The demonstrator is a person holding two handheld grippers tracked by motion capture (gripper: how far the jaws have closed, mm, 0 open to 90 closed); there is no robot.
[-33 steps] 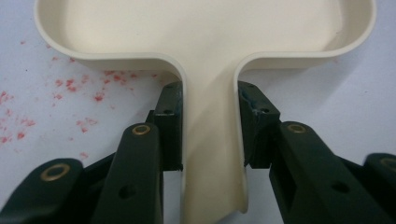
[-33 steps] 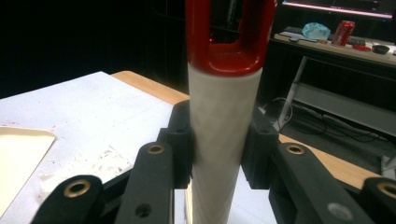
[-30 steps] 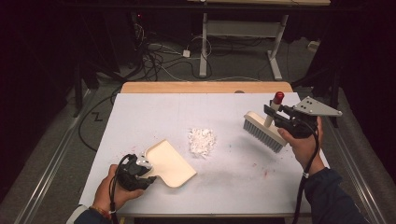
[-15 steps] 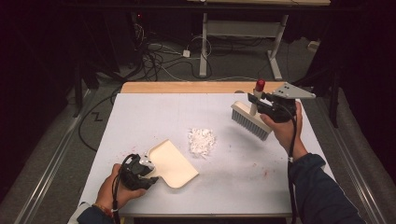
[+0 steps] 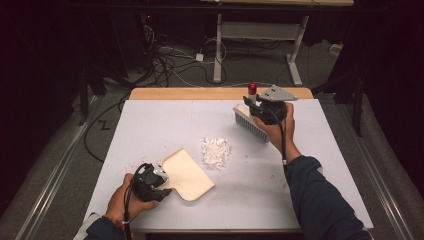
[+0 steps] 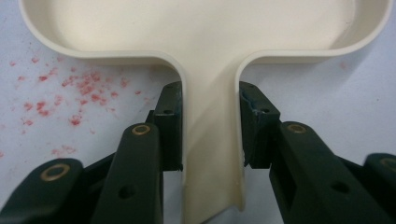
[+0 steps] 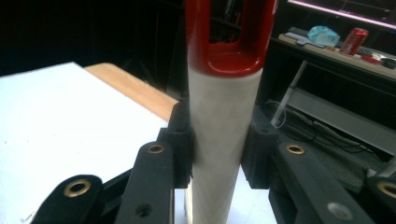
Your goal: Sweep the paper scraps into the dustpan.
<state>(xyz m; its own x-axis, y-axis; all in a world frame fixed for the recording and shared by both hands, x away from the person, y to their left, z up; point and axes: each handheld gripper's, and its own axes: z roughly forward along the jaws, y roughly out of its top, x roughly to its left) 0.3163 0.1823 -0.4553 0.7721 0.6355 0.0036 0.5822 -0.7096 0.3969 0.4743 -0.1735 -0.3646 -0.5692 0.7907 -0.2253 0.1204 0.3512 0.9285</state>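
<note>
A cream dustpan (image 5: 187,173) lies flat on the white table (image 5: 165,120), front left. My left gripper (image 5: 161,180) is shut on its handle (image 6: 212,154), both jaws pressed against the handle's sides. A small pile of white scraps (image 5: 216,151) sits just beyond the pan's far edge. My right gripper (image 5: 256,106) is shut on the brush handle (image 7: 224,121), white with a red tip (image 5: 252,89). The brush head (image 5: 251,123) hangs over the table's far right part, bristles down, behind and to the right of the pile.
Faint red specks (image 6: 79,88) dot the table beside the dustpan handle. A wooden strip (image 5: 200,93) runs along the table's far edge. Cables (image 5: 170,60) and desk legs (image 5: 218,45) stand on the floor beyond. A shelf with a red can (image 7: 353,39) is behind.
My right gripper has carried the brush left and toward the table's far edge, in behind the pile. The left gripper and dustpan have stayed where they were.
</note>
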